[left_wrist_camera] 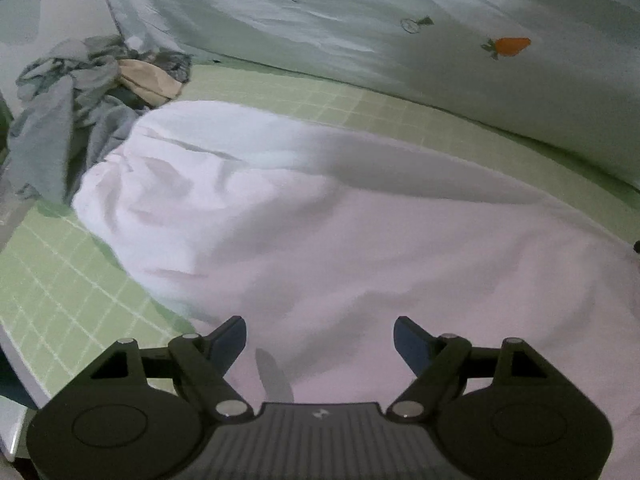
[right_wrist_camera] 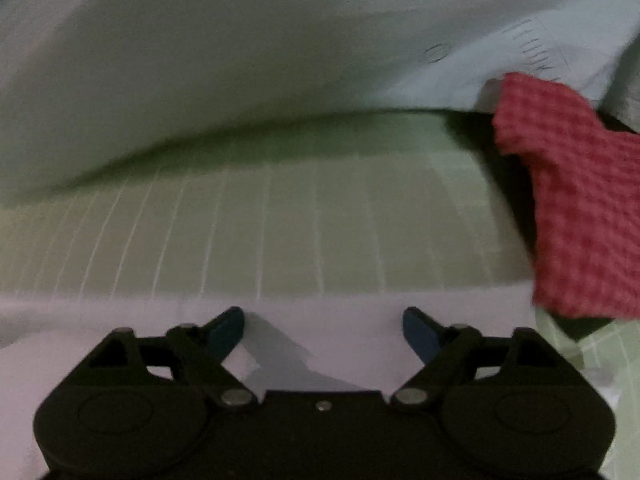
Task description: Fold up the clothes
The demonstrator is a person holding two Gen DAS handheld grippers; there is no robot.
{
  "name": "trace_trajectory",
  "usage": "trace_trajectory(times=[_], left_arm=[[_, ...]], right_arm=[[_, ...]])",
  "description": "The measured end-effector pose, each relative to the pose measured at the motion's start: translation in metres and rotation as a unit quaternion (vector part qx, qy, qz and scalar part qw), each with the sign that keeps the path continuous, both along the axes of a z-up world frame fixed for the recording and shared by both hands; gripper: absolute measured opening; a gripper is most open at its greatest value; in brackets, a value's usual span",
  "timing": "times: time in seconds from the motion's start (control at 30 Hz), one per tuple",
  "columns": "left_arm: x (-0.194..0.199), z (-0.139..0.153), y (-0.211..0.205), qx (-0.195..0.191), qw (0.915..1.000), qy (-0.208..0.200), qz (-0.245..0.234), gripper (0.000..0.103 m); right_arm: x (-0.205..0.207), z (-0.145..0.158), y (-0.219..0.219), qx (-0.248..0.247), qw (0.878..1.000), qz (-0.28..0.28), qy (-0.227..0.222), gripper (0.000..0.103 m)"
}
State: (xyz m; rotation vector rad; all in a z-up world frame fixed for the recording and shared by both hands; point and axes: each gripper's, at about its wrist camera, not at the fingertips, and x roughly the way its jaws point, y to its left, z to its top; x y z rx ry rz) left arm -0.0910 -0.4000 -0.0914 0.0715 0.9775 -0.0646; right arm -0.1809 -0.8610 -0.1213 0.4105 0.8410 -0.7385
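A white garment (left_wrist_camera: 320,220) lies spread and wrinkled on a green grid mat (left_wrist_camera: 64,280). My left gripper (left_wrist_camera: 320,332) is open and empty, just above the garment's near part. In the right wrist view the white garment (right_wrist_camera: 320,320) shows as a flat band with a straight far edge on the green mat (right_wrist_camera: 300,220). My right gripper (right_wrist_camera: 323,326) is open and empty, just above that edge. The garment's near part is hidden under both grippers.
A heap of grey and tan clothes (left_wrist_camera: 80,92) lies at the far left of the mat. A pale sheet with a carrot print (left_wrist_camera: 400,40) rises behind the mat. A red checked cloth (right_wrist_camera: 580,200) lies on the right, next to the garment's edge.
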Motion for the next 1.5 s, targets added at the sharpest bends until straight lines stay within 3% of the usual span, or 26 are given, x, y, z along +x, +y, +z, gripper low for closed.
trace_trajectory(times=[0.07, 0.17, 0.4, 0.63, 1.1, 1.3, 1.5], left_arm=[[-0.003, 0.002, 0.013, 0.0, 0.9999, -0.003, 0.013, 0.083], [-0.008, 0.001, 0.037, -0.006, 0.9993, -0.003, 0.036, 0.084], [0.002, -0.001, 0.094, -0.021, 0.9985, 0.009, 0.049, 0.084], [0.032, 0.002, 0.159, -0.025, 0.9992, 0.01, 0.029, 0.084], [0.161, 0.005, 0.263, -0.022, 0.9984, -0.037, -0.038, 0.084], [0.221, -0.014, 0.271, -0.057, 0.9937, -0.006, -0.096, 0.084], [0.257, -0.042, 0.277, -0.125, 0.9881, 0.044, -0.078, 0.084]], right_arm=[[-0.003, 0.008, 0.009, 0.005, 0.999, -0.026, -0.025, 0.085], [-0.016, 0.016, 0.048, 0.005, 0.999, -0.016, -0.052, 0.089], [-0.039, 0.021, 0.151, 0.014, 0.998, 0.031, -0.047, 0.097], [-0.013, 0.031, 0.228, -0.003, 0.999, 0.028, -0.041, 0.102], [0.062, 0.014, 0.343, 0.016, 0.999, -0.029, -0.026, 0.102], [0.08, 0.006, 0.371, 0.02, 0.998, -0.053, 0.006, 0.102], [0.088, 0.002, 0.379, 0.024, 0.997, -0.066, 0.039, 0.102]])
